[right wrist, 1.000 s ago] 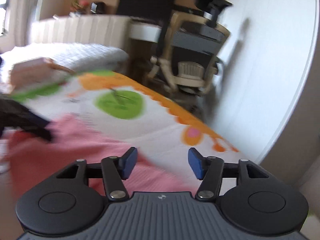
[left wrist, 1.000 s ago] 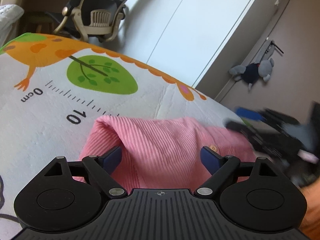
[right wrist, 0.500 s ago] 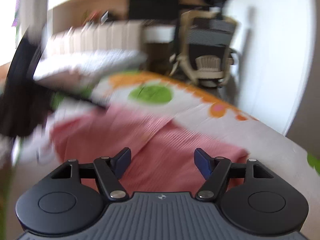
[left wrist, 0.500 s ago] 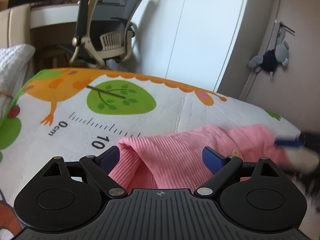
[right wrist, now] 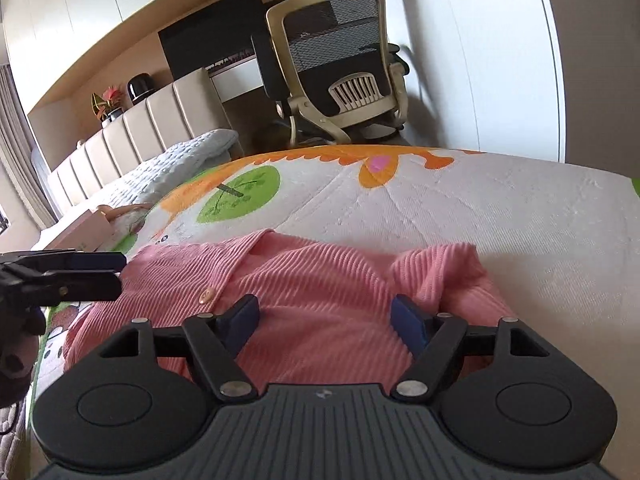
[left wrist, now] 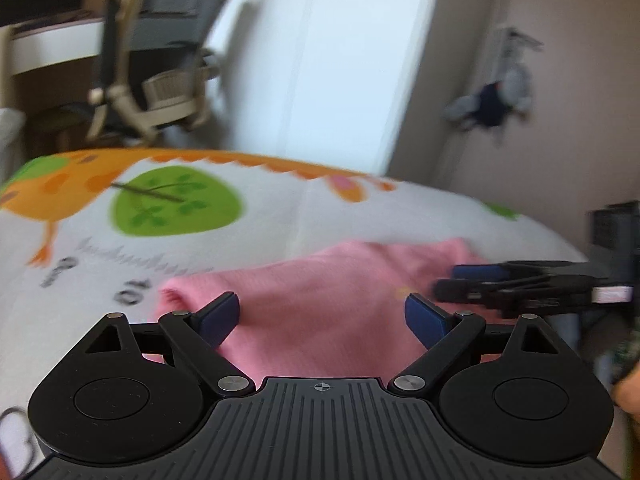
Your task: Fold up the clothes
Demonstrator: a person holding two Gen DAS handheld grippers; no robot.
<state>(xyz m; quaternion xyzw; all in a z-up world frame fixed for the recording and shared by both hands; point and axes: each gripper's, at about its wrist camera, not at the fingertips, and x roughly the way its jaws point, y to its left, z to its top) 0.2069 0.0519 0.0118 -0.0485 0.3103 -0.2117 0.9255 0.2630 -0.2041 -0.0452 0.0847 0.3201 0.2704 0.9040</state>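
Note:
A pink ribbed cardigan (right wrist: 320,284) lies folded on a printed play mat (right wrist: 500,208), its button placket facing up. My right gripper (right wrist: 326,320) hovers open just above its near edge, nothing between the blue pads. In the left wrist view the same cardigan (left wrist: 320,300) sits under my open left gripper (left wrist: 322,314), which holds nothing. The right gripper (left wrist: 500,284) shows there at the garment's right end; the left gripper (right wrist: 80,272) shows at the far left of the right wrist view.
The mat (left wrist: 280,216) carries a green tree, an orange animal and a ruler print. An office chair (right wrist: 340,68) and a desk stand beyond it. A padded bed with a grey quilt (right wrist: 172,164) lies to the left. A stuffed toy (left wrist: 492,96) hangs on the door.
Both grippers have drawn back from the cardigan and levelled out. The right gripper has swung round to face the garment squarely; both jaws stay open.

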